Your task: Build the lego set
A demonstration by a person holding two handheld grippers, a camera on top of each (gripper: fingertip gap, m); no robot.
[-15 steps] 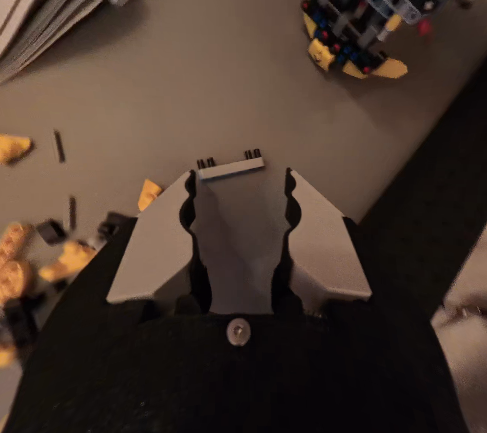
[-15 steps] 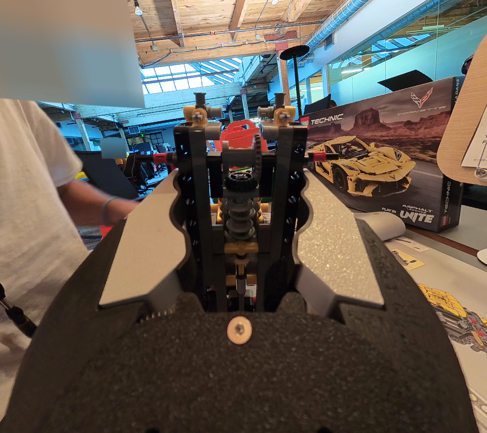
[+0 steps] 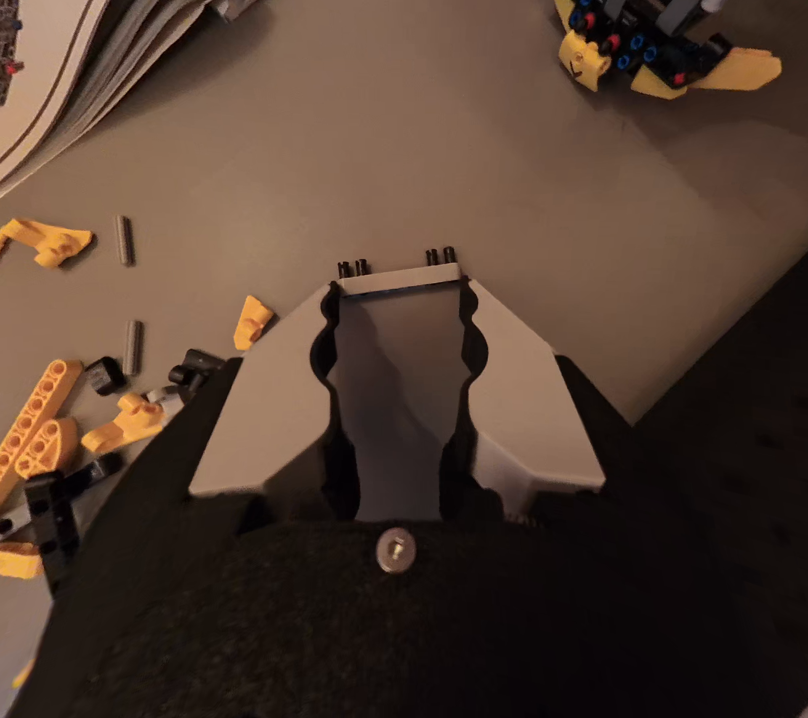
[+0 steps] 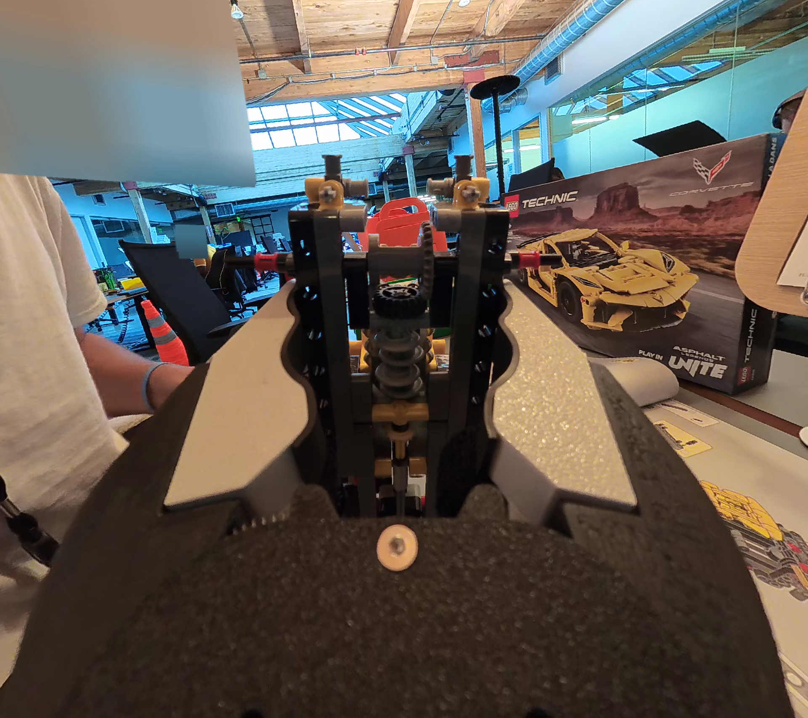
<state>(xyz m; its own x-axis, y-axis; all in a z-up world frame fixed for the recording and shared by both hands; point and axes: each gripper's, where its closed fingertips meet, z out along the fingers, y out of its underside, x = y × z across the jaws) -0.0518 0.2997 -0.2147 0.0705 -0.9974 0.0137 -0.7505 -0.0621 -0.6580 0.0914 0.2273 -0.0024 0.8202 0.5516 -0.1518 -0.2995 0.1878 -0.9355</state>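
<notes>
My left gripper (image 3: 398,285) is shut on a light grey beam (image 3: 400,278) with black pins sticking out of its far side, held by its two ends above the grey table (image 3: 393,137). A black, grey and yellow part-built model (image 3: 647,6) stands at the table's far right. My right gripper (image 4: 398,303) is shut on a dark grey and black chassis frame (image 4: 325,303) with a spring, a black gear and yellow-and-grey connectors on top, held upright in the air.
An open instruction book (image 3: 131,10) lies at the far left. Loose yellow, black and grey parts (image 3: 48,426) lie at the left. The table's edge (image 3: 717,351) runs along the right. A set box (image 4: 634,268), printed sheets (image 4: 743,522) and a person's arm (image 4: 131,378) show in the right wrist view. There is about 25 centimetres between the tips of the two grippers.
My left gripper has moved towards the model at the far right, still holding the beam. The right gripper and the frame have hardly moved.
</notes>
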